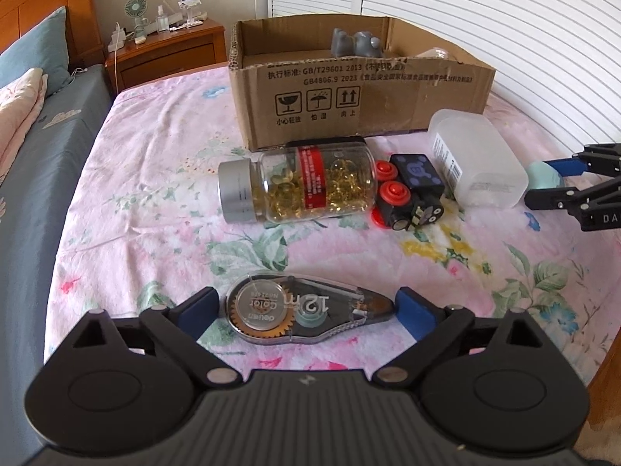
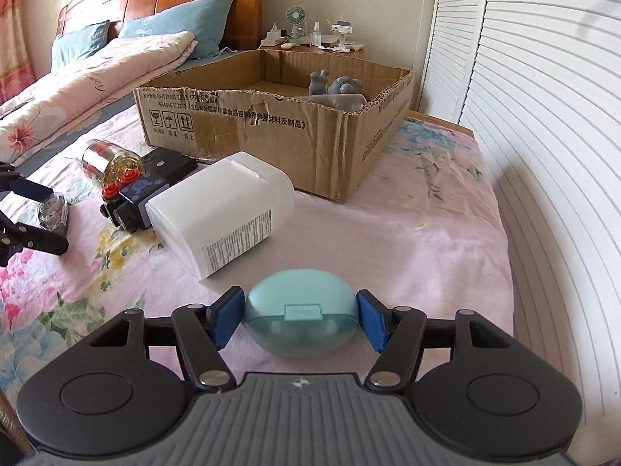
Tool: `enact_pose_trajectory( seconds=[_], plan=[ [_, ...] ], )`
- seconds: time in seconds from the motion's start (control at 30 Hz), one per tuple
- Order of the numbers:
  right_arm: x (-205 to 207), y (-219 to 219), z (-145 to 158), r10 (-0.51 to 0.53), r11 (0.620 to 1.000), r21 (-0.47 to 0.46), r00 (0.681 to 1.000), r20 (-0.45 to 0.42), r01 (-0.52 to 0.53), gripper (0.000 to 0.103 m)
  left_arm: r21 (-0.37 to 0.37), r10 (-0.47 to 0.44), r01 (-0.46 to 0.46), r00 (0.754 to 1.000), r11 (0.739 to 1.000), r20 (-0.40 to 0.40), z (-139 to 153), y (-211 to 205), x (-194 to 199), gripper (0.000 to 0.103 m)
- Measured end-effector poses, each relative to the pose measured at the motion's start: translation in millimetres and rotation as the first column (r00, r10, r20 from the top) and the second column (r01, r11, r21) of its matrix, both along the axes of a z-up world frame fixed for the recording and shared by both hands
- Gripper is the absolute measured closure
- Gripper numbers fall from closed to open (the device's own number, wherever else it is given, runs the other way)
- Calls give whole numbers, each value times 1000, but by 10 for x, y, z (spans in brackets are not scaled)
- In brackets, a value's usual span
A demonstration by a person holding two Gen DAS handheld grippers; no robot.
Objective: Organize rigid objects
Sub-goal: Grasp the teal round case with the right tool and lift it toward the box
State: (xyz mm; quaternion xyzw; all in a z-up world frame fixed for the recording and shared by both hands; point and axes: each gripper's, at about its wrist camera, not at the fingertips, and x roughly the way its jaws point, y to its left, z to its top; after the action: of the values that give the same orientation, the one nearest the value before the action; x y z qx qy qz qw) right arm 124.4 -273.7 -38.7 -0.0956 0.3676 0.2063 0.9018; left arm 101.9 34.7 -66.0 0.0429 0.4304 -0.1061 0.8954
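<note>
Left wrist view: my left tool (image 1: pixel 306 312) spread around a correction tape dispenser (image 1: pixel 306 312) on the bed (image 1: pixel 155 202). My right tool (image 2: pixel 300 320) pinches a teal earbud case (image 2: pixel 302 322), cardboard box (image 2: pixel 271 132) beyond.

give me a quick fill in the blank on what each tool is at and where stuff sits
1. The right tool has its pads on either side of the ____ earbud case.
2. The left tool straddles the correction ____ dispenser.
3. The grey figurines sit inside the ____ box.
4. The capsule jar lies on its ____.

Missing: teal; tape; cardboard; side
</note>
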Motion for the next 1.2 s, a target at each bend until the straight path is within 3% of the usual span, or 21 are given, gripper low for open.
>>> enact_pose_trajectory(
  seconds=[0.17, 0.63, 1.0, 1.2],
  plan=[
    [-13, 23, 17, -7, 1000, -11, 1000, -7, 7, 37, -4, -32, 32, 999, 999, 1, 17, -9, 24, 14],
    [-82, 105, 273, 40, 997, -66, 999, 3, -40, 37, 16, -134, 135, 990, 991, -35, 297, -15, 33, 14],
    [-20, 165, 559, 73, 995, -76, 997, 37, -70, 37, 19, -167, 167, 986, 986, 23, 591, 3, 77, 14],
    [197, 266, 879, 100, 992, -83, 989, 111, -91, 37, 15, -176, 175, 982, 984, 61, 775, 45, 170, 14]
  ],
)
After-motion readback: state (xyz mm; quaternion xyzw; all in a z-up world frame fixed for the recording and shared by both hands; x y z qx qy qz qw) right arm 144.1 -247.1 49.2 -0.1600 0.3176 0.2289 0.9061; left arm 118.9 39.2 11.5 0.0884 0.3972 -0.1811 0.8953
